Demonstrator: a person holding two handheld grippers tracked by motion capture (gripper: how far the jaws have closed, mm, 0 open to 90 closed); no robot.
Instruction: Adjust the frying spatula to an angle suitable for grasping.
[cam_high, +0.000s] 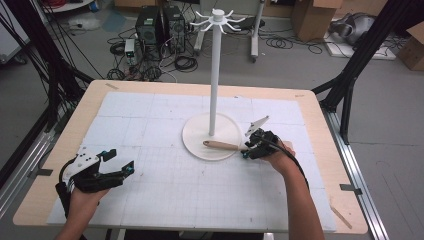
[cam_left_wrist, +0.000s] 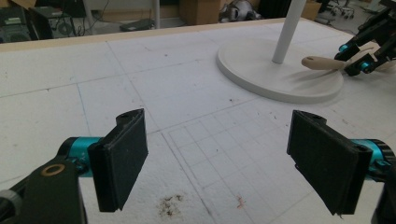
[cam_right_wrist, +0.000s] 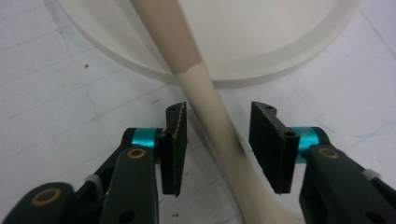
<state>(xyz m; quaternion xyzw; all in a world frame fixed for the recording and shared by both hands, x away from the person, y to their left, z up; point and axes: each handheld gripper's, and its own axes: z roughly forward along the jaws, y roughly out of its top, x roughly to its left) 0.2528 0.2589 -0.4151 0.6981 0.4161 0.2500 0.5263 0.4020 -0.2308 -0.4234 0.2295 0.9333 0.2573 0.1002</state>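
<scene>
A utensil with a tan wooden handle (cam_high: 220, 145) and a cream neck (cam_right_wrist: 205, 93) lies with its handle over the round base (cam_high: 200, 131) of a tall white hook stand (cam_high: 215, 75). My right gripper (cam_high: 247, 151) is open, low over the mat at the base's right edge. In the right gripper view its jaws straddle the cream neck with a small gap on each side (cam_right_wrist: 217, 144). My left gripper (cam_high: 120, 161) is open and holds nothing at the table's front left; its jaws stand wide apart (cam_left_wrist: 222, 158). That view also has the utensil (cam_left_wrist: 322, 62) and the right gripper (cam_left_wrist: 359, 58) farther off.
A white gridded foam mat (cam_high: 150, 190) covers the wooden table. A thin wooden stick (cam_high: 341, 216) lies near the front right corner. Black frame posts (cam_high: 350, 75) flank the table. Computer towers (cam_high: 160, 25), cables and cardboard boxes (cam_high: 312, 17) are on the floor behind.
</scene>
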